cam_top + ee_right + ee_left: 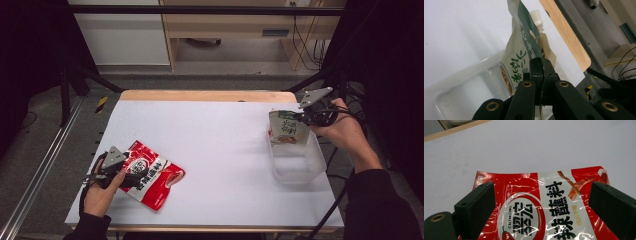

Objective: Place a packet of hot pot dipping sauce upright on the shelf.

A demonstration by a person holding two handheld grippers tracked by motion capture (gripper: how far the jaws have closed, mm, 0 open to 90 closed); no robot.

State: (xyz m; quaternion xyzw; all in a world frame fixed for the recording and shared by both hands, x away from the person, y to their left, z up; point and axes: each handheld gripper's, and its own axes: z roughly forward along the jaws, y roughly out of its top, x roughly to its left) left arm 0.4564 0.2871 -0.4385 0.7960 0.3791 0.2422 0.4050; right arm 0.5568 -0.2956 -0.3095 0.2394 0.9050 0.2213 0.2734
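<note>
Over on the right, the right gripper [304, 116] is clenched on the top edge of a green pouch [288, 128], holding it upright over the far end of the clear tub [316, 159]. The left gripper [541, 202] hangs released, jaws spread wide directly above the red packet [549, 202] lying flat on the white desk [220, 145].

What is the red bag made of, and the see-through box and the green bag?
The red bag looks like glossy plastic film: it is crinkly, with bright glints. The see-through box seems to be clear, stiff plastic, since the white table shows through its walls. The green bag, pinched in the right gripper, looks like thin plastic film too, less shiny; it might be coated paper.
</note>
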